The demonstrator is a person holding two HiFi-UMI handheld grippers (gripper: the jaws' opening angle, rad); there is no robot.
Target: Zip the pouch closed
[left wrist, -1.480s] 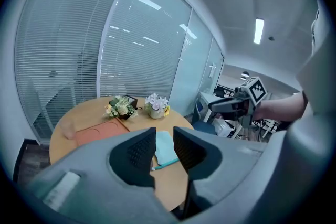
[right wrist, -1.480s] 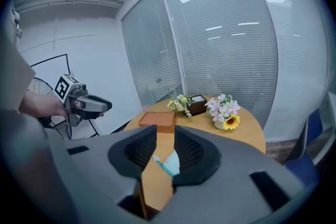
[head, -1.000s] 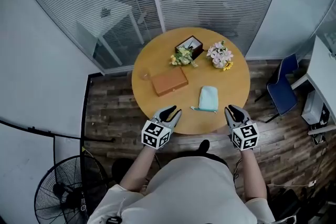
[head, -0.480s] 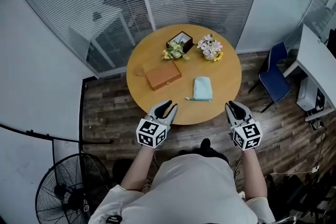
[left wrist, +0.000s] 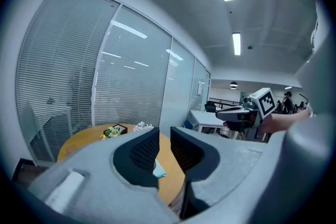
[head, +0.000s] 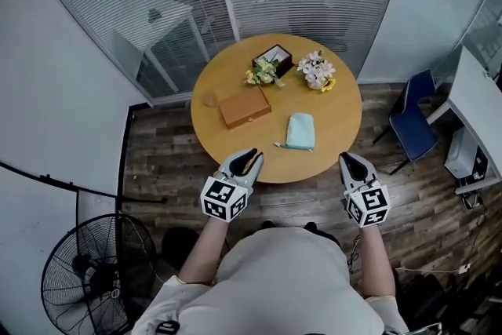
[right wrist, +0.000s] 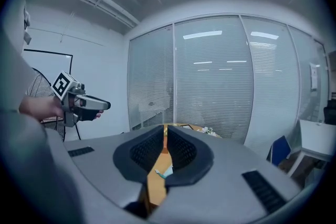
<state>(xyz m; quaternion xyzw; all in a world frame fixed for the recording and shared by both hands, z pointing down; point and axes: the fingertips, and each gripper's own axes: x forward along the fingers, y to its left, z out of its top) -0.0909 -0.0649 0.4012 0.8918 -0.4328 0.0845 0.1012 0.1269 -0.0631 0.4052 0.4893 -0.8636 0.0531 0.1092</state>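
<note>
A light blue pouch [head: 300, 130] lies flat on the round wooden table [head: 345, 110], its zipper pull end [head: 278, 144] toward the near edge. Both grippers hover short of the table's near rim, well apart from the pouch. My left gripper [head: 249, 158] is open with a narrow gap and holds nothing. My right gripper [head: 349, 161] is closing, its jaws nearly together with nothing between them. In the left gripper view a sliver of the pouch [left wrist: 158, 169] shows below the jaws of my left gripper [left wrist: 164, 136]. In the right gripper view the pouch [right wrist: 167, 170] peeks through the slit of my right gripper [right wrist: 165, 134].
A brown flat box [head: 244, 107] lies left of the pouch. Behind it are a yellow flower bunch [head: 261, 74], a dark box [head: 273, 57] and pink flowers [head: 317, 72]. A blue chair [head: 412, 125] stands right, a fan [head: 86, 278] near left, glass walls with blinds behind.
Both grippers have drawn back from over the table's near edge and risen. The right gripper's jaws have narrowed. The pouch has not moved.
</note>
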